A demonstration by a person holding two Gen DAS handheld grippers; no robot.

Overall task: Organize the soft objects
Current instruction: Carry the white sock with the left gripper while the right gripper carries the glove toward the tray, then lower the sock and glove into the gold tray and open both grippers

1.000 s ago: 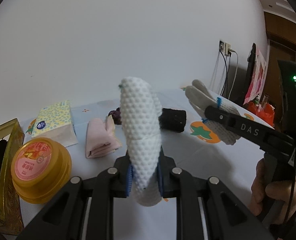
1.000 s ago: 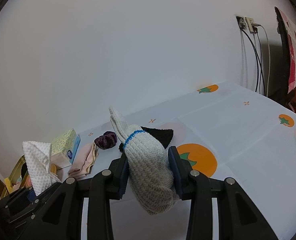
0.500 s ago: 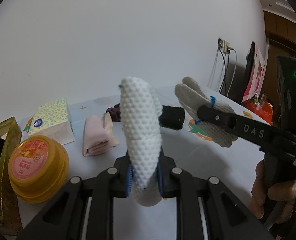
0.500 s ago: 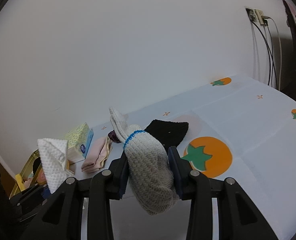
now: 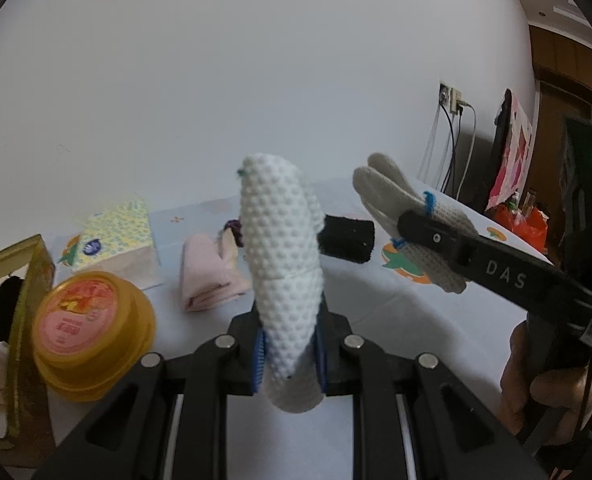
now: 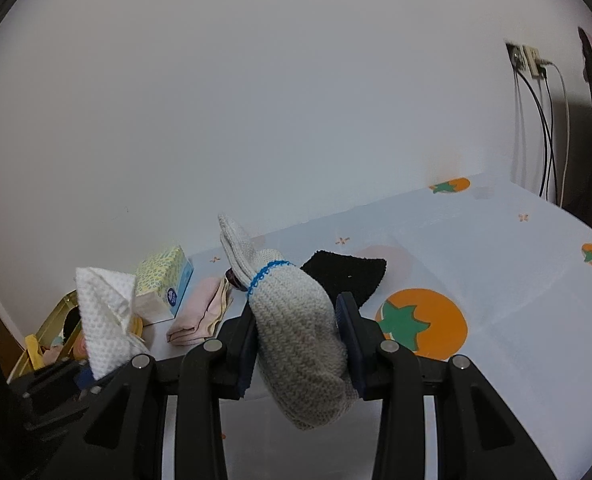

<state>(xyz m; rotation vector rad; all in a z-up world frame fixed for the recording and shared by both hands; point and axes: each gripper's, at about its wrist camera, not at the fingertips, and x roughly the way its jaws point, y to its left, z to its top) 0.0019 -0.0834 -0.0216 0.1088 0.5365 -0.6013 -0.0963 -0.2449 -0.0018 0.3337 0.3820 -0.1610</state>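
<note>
While clamped, the glove (image 6: 296, 320) points upward.

Bumpy white waffle cloth (image 5: 284, 272), coarse grey knit glove (image 6: 300, 340), fuzzy black cloth (image 6: 348, 276), glossy yellow plastic tub (image 5: 92, 336).

Both fisheye views look forward and slightly down along their own fingers, close over the tabletop (image 6: 508, 288), toward the white wall. Both share the tissue box (image 5: 114, 236), black cloth (image 6: 346, 274) and wall socket (image 5: 450, 98).
</note>
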